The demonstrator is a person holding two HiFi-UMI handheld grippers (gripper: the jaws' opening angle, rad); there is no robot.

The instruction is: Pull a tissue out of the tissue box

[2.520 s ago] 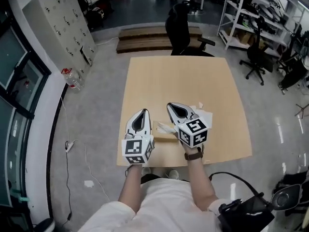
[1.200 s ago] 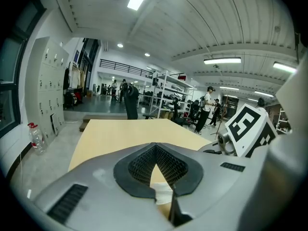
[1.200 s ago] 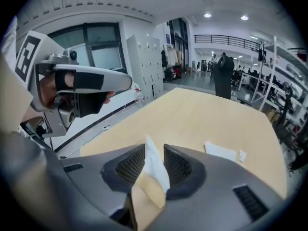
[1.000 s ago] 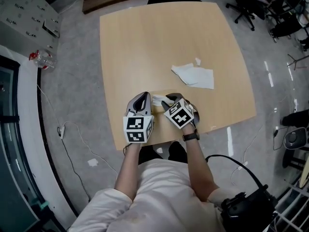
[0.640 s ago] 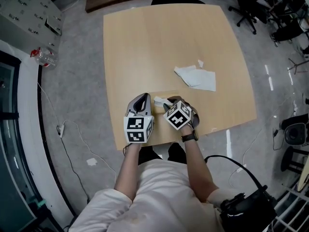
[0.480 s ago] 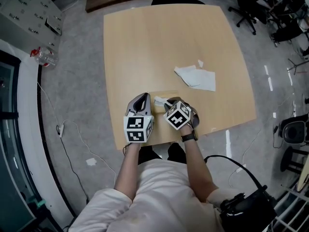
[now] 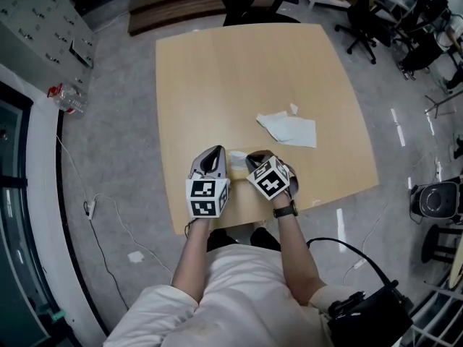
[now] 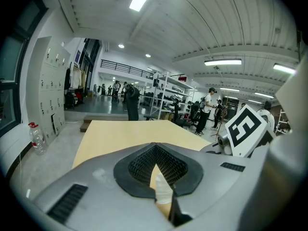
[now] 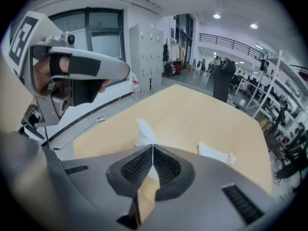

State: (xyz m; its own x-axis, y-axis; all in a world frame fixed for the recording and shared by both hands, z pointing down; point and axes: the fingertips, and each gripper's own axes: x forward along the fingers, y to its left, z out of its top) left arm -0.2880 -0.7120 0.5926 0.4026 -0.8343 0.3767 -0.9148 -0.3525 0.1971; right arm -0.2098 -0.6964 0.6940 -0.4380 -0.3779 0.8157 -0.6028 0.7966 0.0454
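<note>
One tissue (image 9: 143, 130) is poking from the tissue box (image 7: 238, 176) at the head view's lower centre. The right tongs (image 9: 153, 149), just closing, are pinching it. The left tongs (image 8: 155, 149) are sitting pressed together beside the box, so the pull itself is remaining.

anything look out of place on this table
Yes: crumpled white paper tissues lie loose on the light wooden table, well away from the tan tissue box, with a small white scrap beside them.
</note>
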